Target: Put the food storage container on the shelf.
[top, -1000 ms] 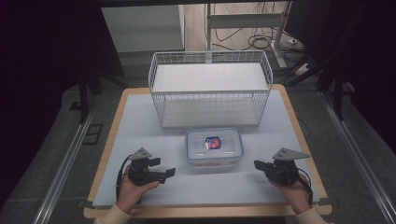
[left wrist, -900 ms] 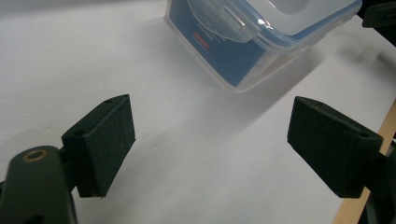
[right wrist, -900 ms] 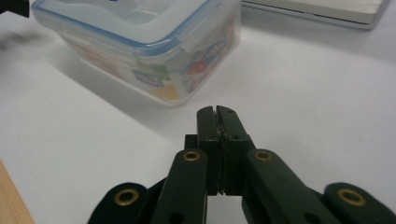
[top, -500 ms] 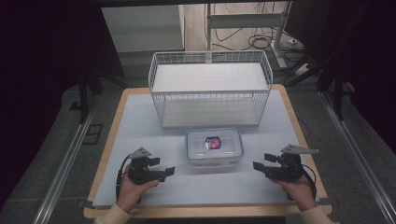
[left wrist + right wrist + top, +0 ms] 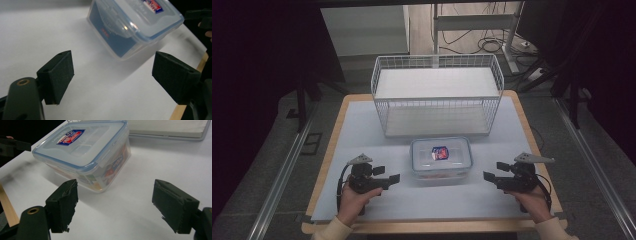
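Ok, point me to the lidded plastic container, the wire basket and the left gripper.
lidded plastic container [image 5: 441,159]: high view, on the middle of its clear lid.
wire basket [image 5: 437,62]: high view, on the back rim of the white wire wall.
left gripper [image 5: 393,177]: high view, midway between its open fingers.

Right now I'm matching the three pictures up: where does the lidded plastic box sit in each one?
High view: plastic box at centre, before the wire basket.
Left gripper view: top, right of centre.
Right gripper view: upper left.
Shared landmark: the red-and-blue label on its lid.
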The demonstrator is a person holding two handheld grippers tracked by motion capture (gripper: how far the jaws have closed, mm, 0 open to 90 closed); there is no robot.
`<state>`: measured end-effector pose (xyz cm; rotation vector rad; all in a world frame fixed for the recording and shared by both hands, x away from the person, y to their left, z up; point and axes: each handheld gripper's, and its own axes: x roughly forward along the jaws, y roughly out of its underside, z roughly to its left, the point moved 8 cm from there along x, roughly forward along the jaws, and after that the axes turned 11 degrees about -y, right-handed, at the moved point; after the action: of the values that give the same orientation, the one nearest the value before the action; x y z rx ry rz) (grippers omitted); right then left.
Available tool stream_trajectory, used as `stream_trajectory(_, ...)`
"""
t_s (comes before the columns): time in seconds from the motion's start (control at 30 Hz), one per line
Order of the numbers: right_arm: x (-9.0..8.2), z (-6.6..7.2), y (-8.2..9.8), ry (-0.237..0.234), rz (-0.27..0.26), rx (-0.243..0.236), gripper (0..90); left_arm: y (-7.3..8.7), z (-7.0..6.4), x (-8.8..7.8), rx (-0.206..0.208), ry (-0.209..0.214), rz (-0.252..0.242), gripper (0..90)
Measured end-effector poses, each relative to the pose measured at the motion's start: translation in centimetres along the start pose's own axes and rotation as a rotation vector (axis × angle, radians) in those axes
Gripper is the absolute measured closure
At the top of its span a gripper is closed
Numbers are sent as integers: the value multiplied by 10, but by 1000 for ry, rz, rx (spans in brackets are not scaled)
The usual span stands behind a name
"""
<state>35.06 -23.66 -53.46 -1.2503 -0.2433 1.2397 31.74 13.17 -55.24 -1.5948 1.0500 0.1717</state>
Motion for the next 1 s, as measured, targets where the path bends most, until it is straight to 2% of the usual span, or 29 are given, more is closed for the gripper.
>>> stream_trajectory(0.23, -2, 1, 1, 27, 11, -26, 224, -15, -10, 11, -37, 45, 14, 178)
stream_trajectory(0.37, -3, 0, 0, 31, 1, -28, 225, -21, -12, 19, -82, 84, 27, 180)
stream_trajectory(0.43, -3, -1, 0, 35, 1, -27, 225, -24, -13, 24, -83, 90, 34, 181)
stream_trajectory(0.57, -3, -1, 0, 38, 6, -30, 226, -30, -16, 32, -128, 126, 41, 183)
stream_trajectory(0.77, 4, -1, -16, 18, -5, -17, 227, -41, -19, 41, -138, 141, 42, 183)
stream_trajectory(0.87, 9, 0, -24, 11, -14, -19, 229, -42, -18, 48, -175, 171, 55, 182)
stream_trajectory(1.0, 11, 0, -24, 17, -5, -24, 230, -40, -16, 57, -190, 181, 77, 174)
